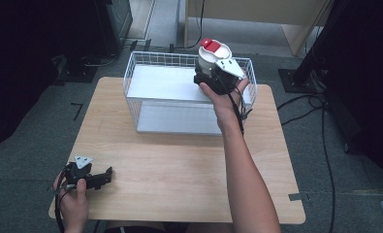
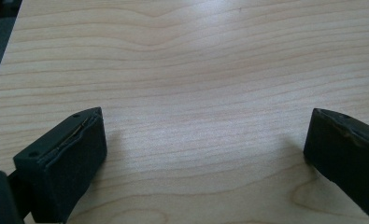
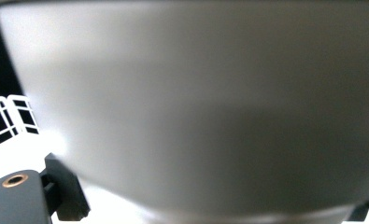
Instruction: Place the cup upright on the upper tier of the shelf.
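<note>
1. At the near left corner of the light wooden table (image 1: pixel 179 170), a hand rests the left gripper (image 1: pixel 104 175) on the tabletop — its two black jaws stand wide apart in the left gripper view, with bare wood grain between them.
2. Across the table's far half sits a white wire basket (image 1: pixel 145 65) with a flat white floor.
3. Over the basket's right far corner, the right gripper (image 1: pixel 213 73) clamps a round white container with a red-and-white lid (image 1: pixel 213 51) — held upright, above the rim.
4. In the right gripper view the container's pale wall (image 3: pixel 196 102) sits between the jaws, basket mesh (image 3: pixel 7 119) at the left.
</note>
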Tool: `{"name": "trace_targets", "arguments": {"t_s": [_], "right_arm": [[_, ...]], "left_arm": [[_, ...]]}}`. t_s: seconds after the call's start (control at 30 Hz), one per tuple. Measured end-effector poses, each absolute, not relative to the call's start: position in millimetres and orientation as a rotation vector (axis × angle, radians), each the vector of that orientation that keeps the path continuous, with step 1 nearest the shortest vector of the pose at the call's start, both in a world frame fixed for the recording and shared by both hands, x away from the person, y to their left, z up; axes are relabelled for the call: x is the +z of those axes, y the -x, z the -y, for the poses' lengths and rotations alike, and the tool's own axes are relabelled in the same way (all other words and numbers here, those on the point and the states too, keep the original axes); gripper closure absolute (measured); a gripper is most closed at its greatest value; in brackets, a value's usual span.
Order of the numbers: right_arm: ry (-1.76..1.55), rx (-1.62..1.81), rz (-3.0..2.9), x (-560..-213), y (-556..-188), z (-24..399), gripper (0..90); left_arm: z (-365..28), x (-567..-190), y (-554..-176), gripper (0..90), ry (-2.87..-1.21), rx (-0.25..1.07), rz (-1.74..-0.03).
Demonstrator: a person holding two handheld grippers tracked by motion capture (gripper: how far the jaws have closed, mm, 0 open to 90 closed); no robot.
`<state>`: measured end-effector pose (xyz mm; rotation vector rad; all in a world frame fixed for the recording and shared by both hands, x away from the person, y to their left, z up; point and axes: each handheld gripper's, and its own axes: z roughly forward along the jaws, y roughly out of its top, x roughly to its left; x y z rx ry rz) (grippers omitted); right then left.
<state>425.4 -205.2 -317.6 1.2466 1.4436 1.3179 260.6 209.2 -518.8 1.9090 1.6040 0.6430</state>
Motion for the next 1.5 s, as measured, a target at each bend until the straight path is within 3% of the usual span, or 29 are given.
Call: {"name": "trace_targets", "arguments": {"t_s": [0.23,0.4,0.93,1.5], "right_arm": [[-1.248,1.337,-1.463,-317.0,-422.9,206.8,10.1],[-1.245,1.390,-1.493,-313.0,-418.8,213.1,0.0],[-1.241,1.396,-1.534,-322.1,-381.4,232.1,0.0],[-1.234,1.445,-1.542,-359.2,-307.8,263.6,0.0]], "left_arm": [[-209.2,-518.8,-260.6,0.0,-1.910,0.643,-1.604],[-209.2,-518.9,-260.6,0.0,-1.909,0.643,-1.604],[-209.3,-518.8,-260.6,0.0,-1.912,0.643,-1.603],[-209.3,-518.7,-260.5,0.0,-1.913,0.642,-1.603]]}}
